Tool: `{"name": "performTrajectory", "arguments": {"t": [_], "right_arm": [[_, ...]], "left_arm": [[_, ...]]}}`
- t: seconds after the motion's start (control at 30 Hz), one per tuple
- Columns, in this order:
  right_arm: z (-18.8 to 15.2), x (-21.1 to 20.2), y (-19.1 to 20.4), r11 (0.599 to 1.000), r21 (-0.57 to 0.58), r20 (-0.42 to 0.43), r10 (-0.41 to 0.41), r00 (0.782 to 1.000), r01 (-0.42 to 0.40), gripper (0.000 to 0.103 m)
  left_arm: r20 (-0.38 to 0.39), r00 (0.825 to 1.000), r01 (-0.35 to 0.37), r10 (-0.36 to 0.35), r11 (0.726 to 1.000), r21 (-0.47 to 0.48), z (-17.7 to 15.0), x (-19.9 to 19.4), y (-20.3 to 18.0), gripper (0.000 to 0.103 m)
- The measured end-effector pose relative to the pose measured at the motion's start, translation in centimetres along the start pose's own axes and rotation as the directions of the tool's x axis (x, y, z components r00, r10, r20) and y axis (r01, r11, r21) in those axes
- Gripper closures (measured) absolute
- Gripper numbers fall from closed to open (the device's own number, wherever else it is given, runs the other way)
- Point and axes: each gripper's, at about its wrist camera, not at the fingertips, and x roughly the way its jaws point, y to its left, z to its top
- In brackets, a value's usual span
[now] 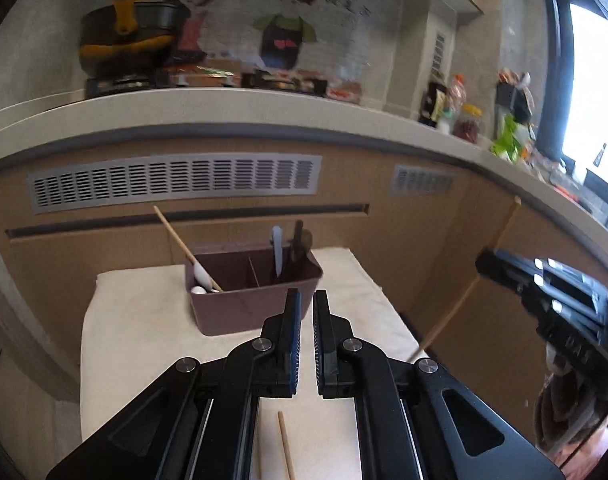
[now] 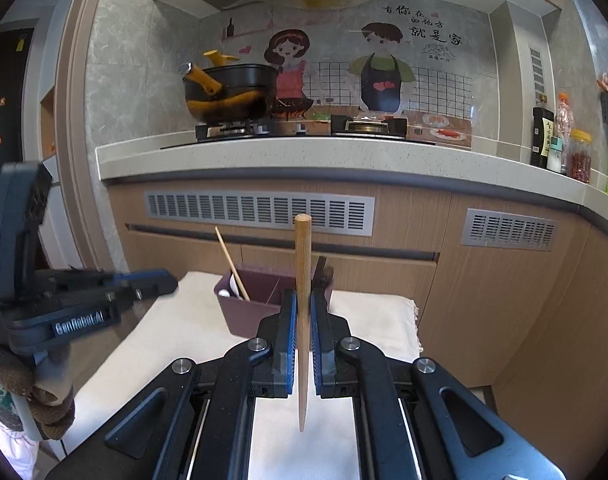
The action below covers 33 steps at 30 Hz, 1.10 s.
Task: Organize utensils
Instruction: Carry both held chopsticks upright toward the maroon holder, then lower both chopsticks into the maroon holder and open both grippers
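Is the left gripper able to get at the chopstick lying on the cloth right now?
Probably yes: the chopstick lies bare on the cloth, nothing over it. The left gripper holds nothing, but its jaws are shut and must open first.

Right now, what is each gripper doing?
Left gripper: shut, nothing between the pads.
Right gripper: shut on a slim wooden chopstick, standing upright.

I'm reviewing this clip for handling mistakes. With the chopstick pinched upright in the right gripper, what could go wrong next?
1. The right gripper pinches the chopstick on a thin section; it could pivot or slip.
2. The caddy already holds a leaning chopstick; insertion might knock it.
3. One chopstick left on the cloth could be overlooked.
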Motion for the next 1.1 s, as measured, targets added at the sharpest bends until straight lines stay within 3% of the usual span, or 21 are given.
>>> {"name": "performTrajectory", "arguments": {"t": [0.07, 0.13, 0.2, 0.3, 0.37, 0.53, 0.67, 0.73, 0.77, 0.8, 0.9, 0.97, 1.1], "right_arm": [[0.2, 0.2, -0.4, 1.0, 0.006, -0.007, 0.006, 1.0, -0.006, 0.096], [-0.1, 0.5, -0.6, 1.0, 0.002, -0.015, -0.005, 1.0, 0.005, 0.096], [-0.4, 0.8, -0.8, 1.0, 0.012, -0.031, -0.002, 1.0, 0.002, 0.097], [-1.2, 1.5, -1.1, 1.0, 0.022, -0.058, -0.003, 0.998, 0.005, 0.097], [-1.6, 1.8, -1.3, 1.0, 0.02, -0.072, -0.008, 0.997, 0.009, 0.097], [-2.5, 1.9, -1.6, 1.0, 0.026, -0.088, -0.003, 0.996, 0.006, 0.097], [-2.9, 1.9, -1.6, 0.999, 0.036, -0.091, 0.008, 0.996, -0.005, 0.097], [-3.2, 1.9, -1.7, 0.999, 0.045, -0.09, 0.014, 0.996, -0.01, 0.097], [-3.3, 1.9, -1.7, 0.999, 0.048, -0.089, 0.015, 0.996, -0.01, 0.097], [-3.5, 1.7, -1.7, 0.999, 0.051, -0.087, 0.014, 0.996, -0.01, 0.097], [-3.8, 1.3, -1.8, 0.999, 0.051, -0.09, 0.01, 0.996, -0.006, 0.097], [-3.9, 0.9, -1.7, 0.999, 0.045, -0.088, 0.006, 0.996, -0.003, 0.097], [-3.7, -0.1, -1.4, 0.999, 0.044, -0.062, 0.009, 0.998, -0.006, 0.096]], "left_arm": [[-0.09, 0.996, -0.003, 0.005, 1.0, 0.02, -0.3, 2.3, 0.0, 0.095], [-0.217, 0.976, 0.008, -0.001, 0.999, 0.031, -2.2, 5.0, 0.1, 0.094], [-0.349, 0.937, 0.016, -0.011, 1.0, 0.009, -4.8, 7.9, 0.5, 0.091], [-0.525, 0.851, 0.0, -0.024, 0.999, -0.045, -9.1, 12.5, 1.3, 0.082], [-0.58, 0.814, -0.011, -0.022, 0.998, -0.054, -10.8, 14.4, 1.5, 0.082], [-0.638, 0.767, -0.081, 0.068, 0.997, 0.01, -12.5, 17.2, 1.3, 0.082], [-0.569, 0.81, -0.106, 0.146, 0.989, 0.103, -12.9, 17.5, -0.2, 0.083], [-0.527, 0.834, -0.101, 0.16, 0.985, 0.138, -13.5, 16.9, -1.2, 0.097], [-0.511, 0.847, -0.099, 0.147, 0.988, 0.121, -13.7, 16.5, -1.3, 0.097], [-0.484, 0.865, -0.098, 0.13, 0.991, 0.091, -13.9, 15.8, -1.3, 0.097], [-0.283, 0.952, -0.115, 0.117, 0.993, 0.024, -13.4, 11.3, -1.5, 0.097], [-0.163, 0.982, -0.099, 0.094, 0.995, -0.019, -12.1, 8.0, -1.6, 0.097], [-0.001, 0.997, -0.083, 0.083, 0.994, -0.065, -8.7, 3.1, -0.9, 0.097]]}}
